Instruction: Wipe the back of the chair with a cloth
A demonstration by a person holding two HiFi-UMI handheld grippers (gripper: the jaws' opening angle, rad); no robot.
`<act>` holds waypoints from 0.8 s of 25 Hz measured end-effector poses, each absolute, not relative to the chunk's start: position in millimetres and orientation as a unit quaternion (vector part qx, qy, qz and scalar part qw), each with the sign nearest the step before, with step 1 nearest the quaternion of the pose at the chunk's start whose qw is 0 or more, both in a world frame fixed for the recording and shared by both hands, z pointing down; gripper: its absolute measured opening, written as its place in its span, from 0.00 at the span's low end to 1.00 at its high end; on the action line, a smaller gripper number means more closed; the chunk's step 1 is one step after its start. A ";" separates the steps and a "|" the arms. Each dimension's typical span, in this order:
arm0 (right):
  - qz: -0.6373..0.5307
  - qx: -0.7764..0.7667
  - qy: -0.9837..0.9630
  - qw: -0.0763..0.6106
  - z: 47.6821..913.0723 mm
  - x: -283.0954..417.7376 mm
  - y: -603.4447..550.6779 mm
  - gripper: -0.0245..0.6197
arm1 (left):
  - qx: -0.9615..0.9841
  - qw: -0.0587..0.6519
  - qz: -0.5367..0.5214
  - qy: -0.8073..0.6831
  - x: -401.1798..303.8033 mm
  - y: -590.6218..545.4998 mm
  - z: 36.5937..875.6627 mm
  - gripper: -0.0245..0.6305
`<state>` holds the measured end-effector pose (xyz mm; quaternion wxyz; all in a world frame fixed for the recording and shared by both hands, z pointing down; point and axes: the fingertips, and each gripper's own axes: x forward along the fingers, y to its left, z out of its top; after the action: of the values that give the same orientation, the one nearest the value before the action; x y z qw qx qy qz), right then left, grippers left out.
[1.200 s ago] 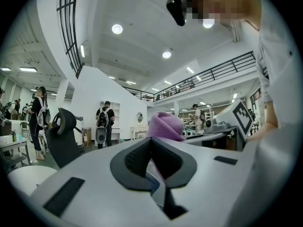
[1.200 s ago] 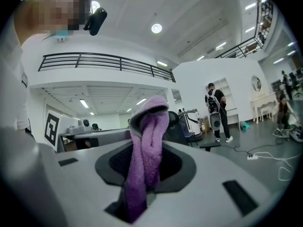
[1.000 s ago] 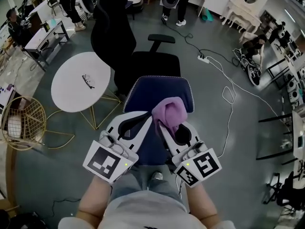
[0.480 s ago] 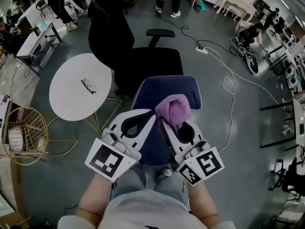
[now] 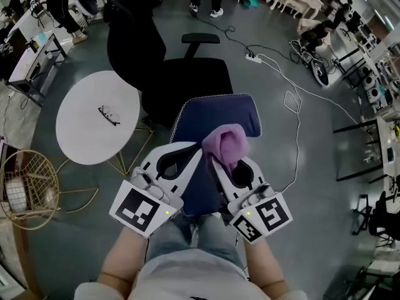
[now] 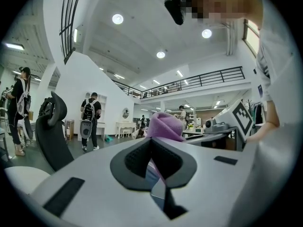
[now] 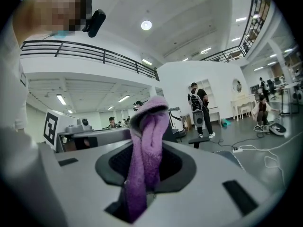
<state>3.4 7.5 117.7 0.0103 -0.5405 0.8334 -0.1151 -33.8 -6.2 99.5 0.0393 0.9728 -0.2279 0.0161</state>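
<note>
The purple cloth [image 5: 226, 144] is bunched into a thick fold and clamped between the jaws of the right gripper [image 5: 220, 161]. Its loose end stands up past the jaw tips, over the blue chair back [image 5: 215, 112] just in front of the person. The right gripper view shows the jaws pinching the cloth [image 7: 147, 150] at its middle. I cannot tell whether the cloth touches the chair back.

The left gripper [image 5: 189, 152] sits just beside it, jaws together on nothing. Beyond stand a black office chair [image 5: 169, 61] and a round white table [image 5: 97, 117].

This looks like the start of the wipe. The next move probably calls for pressing the fold flat against the fabric and sweeping it across. The left gripper could steady the chair, which may turn under the push.
</note>
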 end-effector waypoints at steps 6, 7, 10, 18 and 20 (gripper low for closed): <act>-0.119 -0.541 0.832 0.007 118.1 3.3 6.1 0.21 | 0.973 0.043 0.014 -0.225 -33.7 -7.1 100.3 0.06; -0.118 -0.541 0.832 0.007 119.1 4.3 5.2 0.21 | 0.973 0.043 0.013 -0.226 -33.0 -7.3 101.1 0.06; -0.116 -0.542 0.832 0.003 125.3 7.8 2.6 0.21 | 0.972 0.040 0.012 -0.231 -32.3 -6.8 104.5 0.06; -0.117 -0.529 0.840 -0.006 132.8 9.7 -13.9 0.21 | 0.967 0.032 0.015 -0.252 -35.9 -16.4 106.3 0.06; -0.119 -0.526 0.842 -0.008 137.5 13.0 -19.2 0.21 | 0.966 0.031 0.015 -0.256 -32.0 -19.5 108.4 0.06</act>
<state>13.0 -19.2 137.5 -0.0077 -0.5263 0.8419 -0.1186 -32.0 -19.5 108.4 0.0308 0.9662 -0.2557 0.0146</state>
